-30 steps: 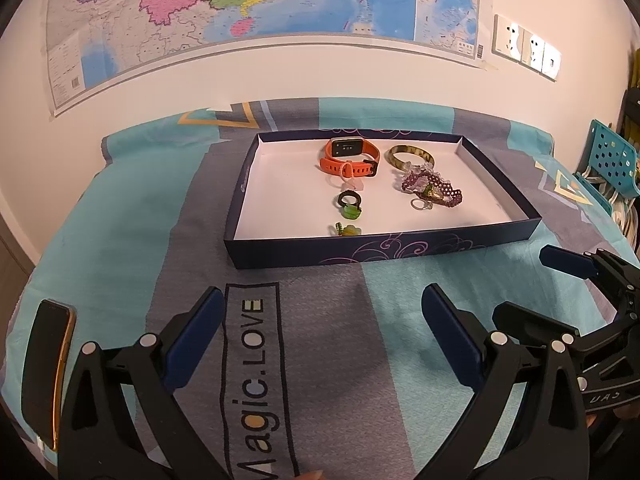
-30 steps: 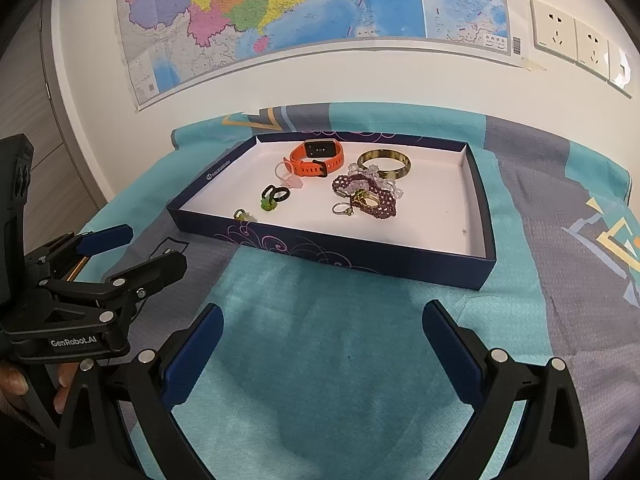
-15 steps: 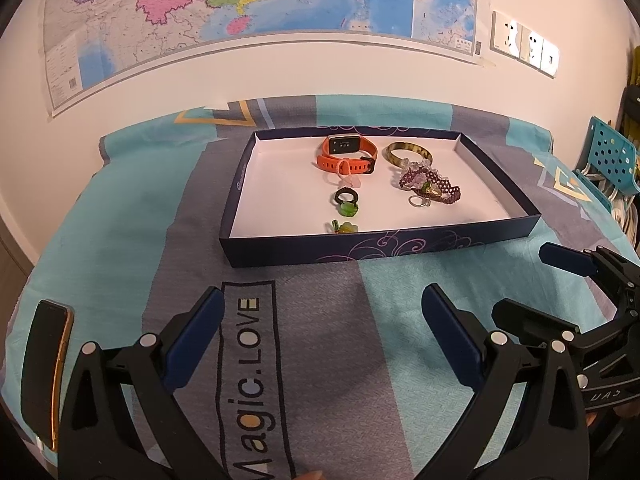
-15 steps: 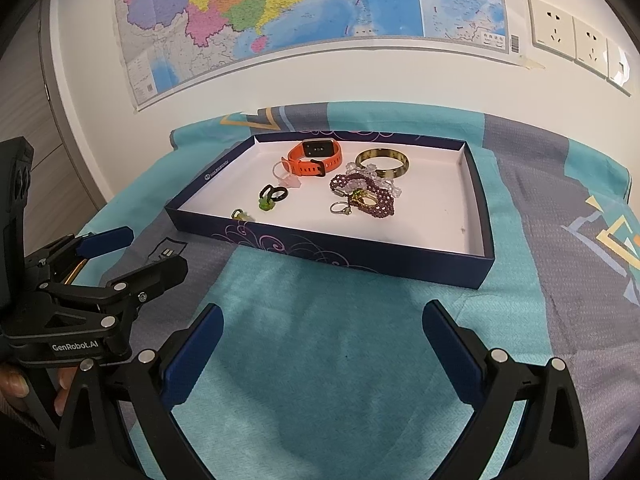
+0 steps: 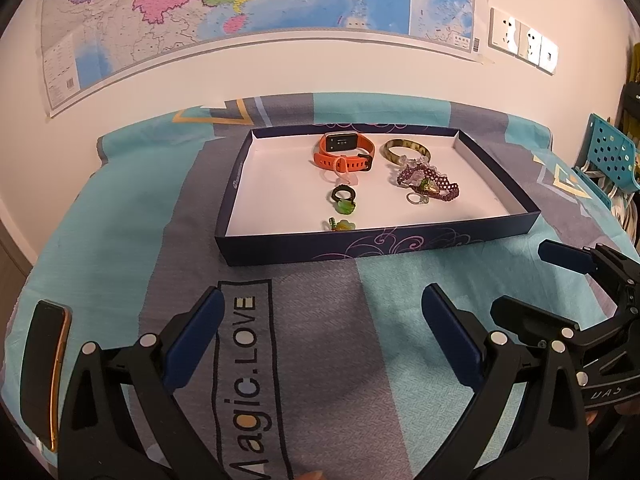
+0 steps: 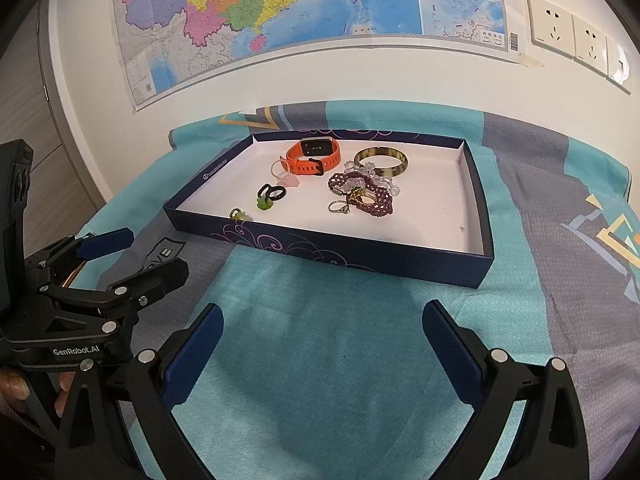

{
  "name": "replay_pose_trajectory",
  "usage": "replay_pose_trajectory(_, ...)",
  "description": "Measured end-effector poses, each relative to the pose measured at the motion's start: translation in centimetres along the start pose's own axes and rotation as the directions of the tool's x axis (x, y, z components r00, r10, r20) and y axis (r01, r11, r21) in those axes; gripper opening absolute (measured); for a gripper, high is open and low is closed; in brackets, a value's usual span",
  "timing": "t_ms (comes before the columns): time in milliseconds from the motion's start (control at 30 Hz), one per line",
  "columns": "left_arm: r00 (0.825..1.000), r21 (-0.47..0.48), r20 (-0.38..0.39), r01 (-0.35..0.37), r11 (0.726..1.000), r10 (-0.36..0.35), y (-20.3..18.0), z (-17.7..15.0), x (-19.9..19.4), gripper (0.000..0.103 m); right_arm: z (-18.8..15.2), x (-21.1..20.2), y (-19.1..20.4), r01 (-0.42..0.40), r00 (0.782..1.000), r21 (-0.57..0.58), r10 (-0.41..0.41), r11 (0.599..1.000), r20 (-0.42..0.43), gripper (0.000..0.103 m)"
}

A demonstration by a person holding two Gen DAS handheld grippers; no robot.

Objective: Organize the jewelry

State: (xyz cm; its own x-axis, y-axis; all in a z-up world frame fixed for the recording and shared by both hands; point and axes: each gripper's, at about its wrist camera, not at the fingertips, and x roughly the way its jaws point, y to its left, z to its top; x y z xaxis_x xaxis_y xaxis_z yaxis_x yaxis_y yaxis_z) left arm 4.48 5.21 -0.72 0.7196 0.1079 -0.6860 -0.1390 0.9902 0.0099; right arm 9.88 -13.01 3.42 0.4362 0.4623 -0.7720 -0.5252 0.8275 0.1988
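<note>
A dark blue box tray (image 5: pixel 360 244) (image 6: pixel 360 256) with a white floor lies on the bed. In it are an orange smart band (image 5: pixel 345 152) (image 6: pixel 316 156), a gold bangle (image 5: pixel 405 151) (image 6: pixel 382 162), a purple beaded bracelet (image 5: pixel 430 182) (image 6: pixel 362 194), a silver ring (image 5: pixel 416 199) (image 6: pixel 339 207), a black ring with a green stone (image 5: pixel 345 199) (image 6: pixel 270 196) and a small green charm (image 5: pixel 341 225) (image 6: pixel 239 214). My left gripper (image 5: pixel 320 336) (image 6: pixel 132 256) is open and empty in front of the tray. My right gripper (image 6: pixel 322 344) (image 5: pixel 532 280) is open and empty, right of the left one.
The bed has a teal and grey sheet (image 5: pixel 304 320) printed "Magic.LOVE". A black phone with an orange edge (image 5: pixel 46 372) lies at the bed's left edge. A map (image 5: pixel 240 4) and wall sockets (image 5: pixel 522 46) are on the wall behind. A teal perforated chair (image 5: pixel 610 160) stands at the right.
Both grippers have drawn back slightly and tilted, so the tray sits a little farther away in view. Both stay open and empty.
</note>
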Motion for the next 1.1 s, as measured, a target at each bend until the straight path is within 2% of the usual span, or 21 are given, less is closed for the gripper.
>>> replay_pose_trajectory(1100,1.0,0.014,0.004,0.01,1.0,-0.01,-0.49,-0.04,0.19,0.097,0.2,-0.12,-0.37,0.001,1.0,0.005,-0.001,1.0,-0.001,0.096)
